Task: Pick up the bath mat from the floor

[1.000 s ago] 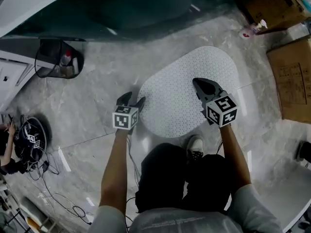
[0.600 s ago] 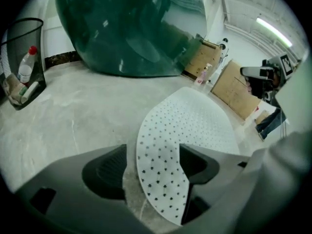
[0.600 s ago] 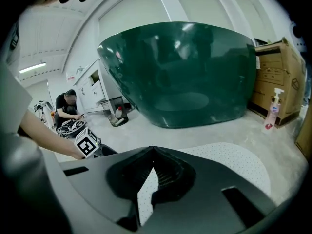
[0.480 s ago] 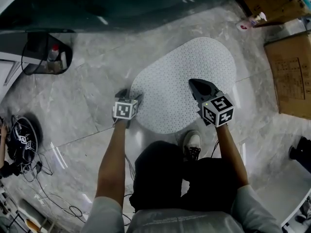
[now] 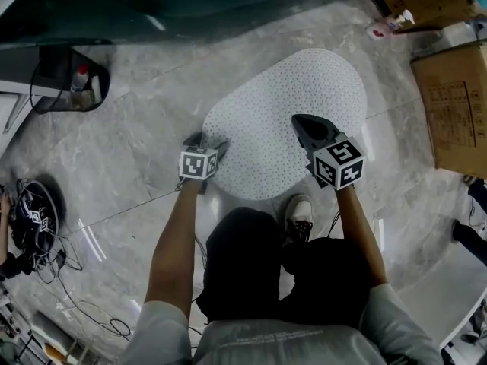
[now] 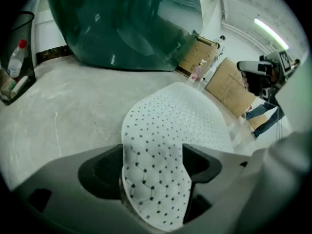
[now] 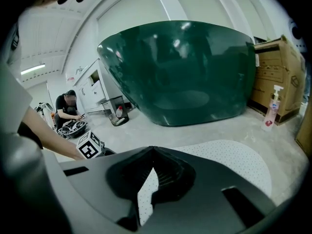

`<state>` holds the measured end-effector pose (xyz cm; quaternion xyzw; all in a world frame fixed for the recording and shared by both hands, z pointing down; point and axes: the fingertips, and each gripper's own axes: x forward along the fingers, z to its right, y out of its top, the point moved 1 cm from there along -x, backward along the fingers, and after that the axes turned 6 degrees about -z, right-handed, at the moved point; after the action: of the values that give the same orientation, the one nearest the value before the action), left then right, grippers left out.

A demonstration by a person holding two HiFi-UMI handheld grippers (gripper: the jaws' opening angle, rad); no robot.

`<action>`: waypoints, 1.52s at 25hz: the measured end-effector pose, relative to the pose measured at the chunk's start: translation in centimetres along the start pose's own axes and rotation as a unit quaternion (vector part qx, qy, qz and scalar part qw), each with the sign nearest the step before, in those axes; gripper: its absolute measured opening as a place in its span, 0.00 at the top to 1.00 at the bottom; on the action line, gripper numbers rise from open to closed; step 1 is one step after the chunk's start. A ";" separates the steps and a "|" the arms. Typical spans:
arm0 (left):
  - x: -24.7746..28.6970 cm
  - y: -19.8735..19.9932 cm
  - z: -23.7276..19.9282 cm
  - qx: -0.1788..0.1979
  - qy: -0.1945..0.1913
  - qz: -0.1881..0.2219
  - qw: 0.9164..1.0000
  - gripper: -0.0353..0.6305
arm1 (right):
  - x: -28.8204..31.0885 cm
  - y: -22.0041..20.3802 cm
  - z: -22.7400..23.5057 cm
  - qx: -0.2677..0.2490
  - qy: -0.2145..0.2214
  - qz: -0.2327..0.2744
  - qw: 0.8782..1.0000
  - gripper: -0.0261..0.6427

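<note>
Marble floor (image 5: 137, 158) (glossy grey) carries bath mat (image 5: 281, 112) beside tub (image 5: 190, 6).

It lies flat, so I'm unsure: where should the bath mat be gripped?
Probably its thin near edge, approached low from that side: the bath mat lies flat on the floor, so only the rim fits between jaws.

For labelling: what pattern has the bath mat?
Bath mat: white, dark dots in hexagons; left gripper view.

A mock bathroom inside a workshop: green bathtub (image 5: 213, 6) at top, bath mat (image 5: 274, 105) on marble floor (image 5: 129, 166), cardboard boxes (image 5: 454, 105) at right.
</note>
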<state>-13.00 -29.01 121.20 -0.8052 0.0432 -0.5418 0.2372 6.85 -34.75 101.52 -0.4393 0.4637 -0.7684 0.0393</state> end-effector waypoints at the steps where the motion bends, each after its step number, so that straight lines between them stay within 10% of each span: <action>1: 0.1 0.1 0.4 -0.007 -0.011 0.001 1.000 0.42 | -0.2 -0.1 0.2 0.002 -0.002 0.000 1.000 0.95; 8: 1.7 1.4 6.1 0.011 -0.098 -0.007 0.995 0.42 | -2.7 -1.0 1.8 0.025 -0.030 0.003 0.999 0.95; 11: 2.9 2.7 8.3 0.022 -0.093 0.011 0.995 0.44 | -3.9 -1.4 2.3 0.033 -0.043 0.007 0.999 0.95; 17: 4.0 4.7 9.1 0.025 -0.042 0.029 0.998 0.88 | -7.4 -2.8 3.5 0.033 -0.073 0.004 0.997 0.95; 24: 1.5 8.0 10.7 0.060 -0.040 0.067 0.995 0.89 | -12.3 -2.8 6.4 0.052 -0.123 0.032 0.991 0.95; 38: -12.0 23.5 15.7 0.196 -0.022 0.233 0.952 0.90 | -19.5 8.7 7.1 -0.009 -0.157 0.131 0.979 0.95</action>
<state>0.52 -40.65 96.19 -0.7221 0.1170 -0.4518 0.5106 20.82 -35.42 83.85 -0.4906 0.5123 -0.6736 0.2077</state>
